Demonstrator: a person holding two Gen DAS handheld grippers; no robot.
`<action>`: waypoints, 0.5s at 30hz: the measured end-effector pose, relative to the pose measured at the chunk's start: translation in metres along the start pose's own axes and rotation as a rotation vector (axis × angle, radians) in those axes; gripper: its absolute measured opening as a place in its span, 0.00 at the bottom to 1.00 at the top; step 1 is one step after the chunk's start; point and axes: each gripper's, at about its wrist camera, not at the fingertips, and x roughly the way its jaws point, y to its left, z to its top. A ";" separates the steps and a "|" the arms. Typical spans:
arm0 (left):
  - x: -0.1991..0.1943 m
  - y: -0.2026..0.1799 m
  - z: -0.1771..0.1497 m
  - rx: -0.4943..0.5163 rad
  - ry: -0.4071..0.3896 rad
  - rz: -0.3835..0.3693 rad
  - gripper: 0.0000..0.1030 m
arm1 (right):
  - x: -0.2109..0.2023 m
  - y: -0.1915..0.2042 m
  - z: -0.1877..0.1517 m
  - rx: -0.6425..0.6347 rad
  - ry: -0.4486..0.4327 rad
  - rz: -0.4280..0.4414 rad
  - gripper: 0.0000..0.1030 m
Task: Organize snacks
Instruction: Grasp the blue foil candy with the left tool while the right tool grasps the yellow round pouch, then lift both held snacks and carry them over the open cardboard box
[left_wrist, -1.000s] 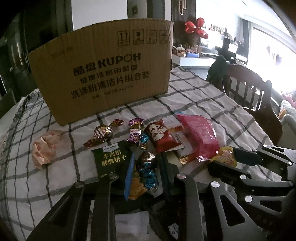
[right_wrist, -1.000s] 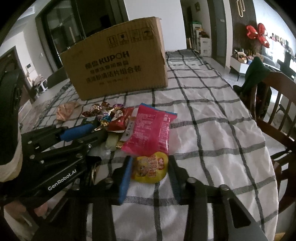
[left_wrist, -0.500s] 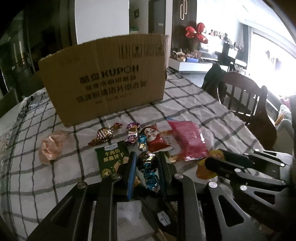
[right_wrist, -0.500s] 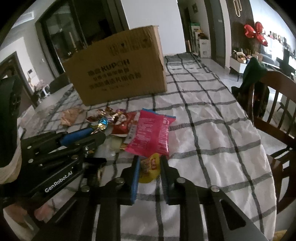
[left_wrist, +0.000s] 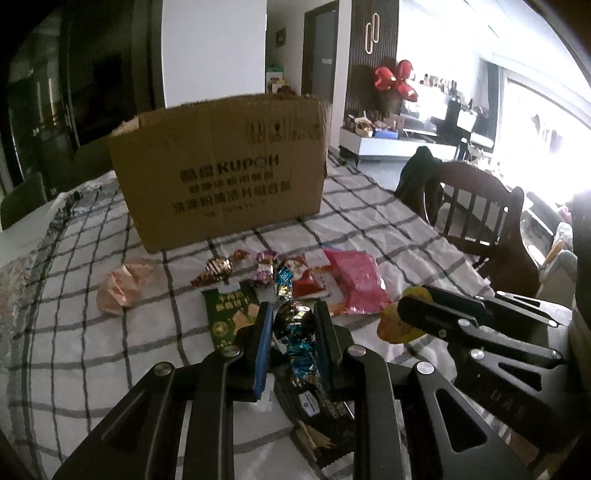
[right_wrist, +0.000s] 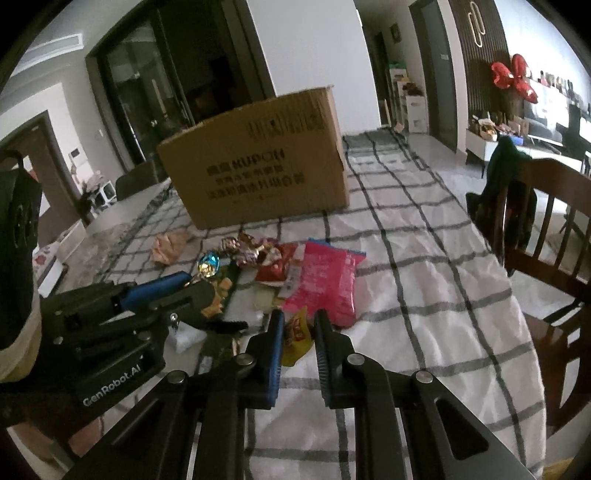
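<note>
- The left hand-held gripper (left_wrist: 291, 328) is clamped on a cluster of foil candies (left_wrist: 295, 325), raised off the bench (left_wrist: 110, 350).
- The right hand-held gripper (right_wrist: 298, 332) pinches a yellow snack packet (right_wrist: 295, 336).
- Ahead of both, the pink packet (right_wrist: 325, 284) lies before the cardboard box (right_wrist: 258, 166).

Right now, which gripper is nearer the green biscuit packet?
Left. The left gripper sits right beside the green biscuit packet, jaws clamping foil candies. The right gripper is further off, holding the yellow snack.

Right gripper (right_wrist: 298, 334) closed on yellow pouch (right_wrist: 295, 338), lifted.
</note>
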 end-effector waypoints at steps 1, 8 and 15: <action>-0.003 0.000 0.003 0.002 -0.008 0.004 0.22 | -0.002 0.001 0.003 -0.003 -0.009 -0.001 0.17; -0.018 0.007 0.029 -0.005 -0.065 0.012 0.22 | -0.014 0.007 0.030 -0.029 -0.082 0.012 0.17; -0.033 0.019 0.065 -0.005 -0.134 0.034 0.22 | -0.026 0.016 0.070 -0.060 -0.187 0.026 0.17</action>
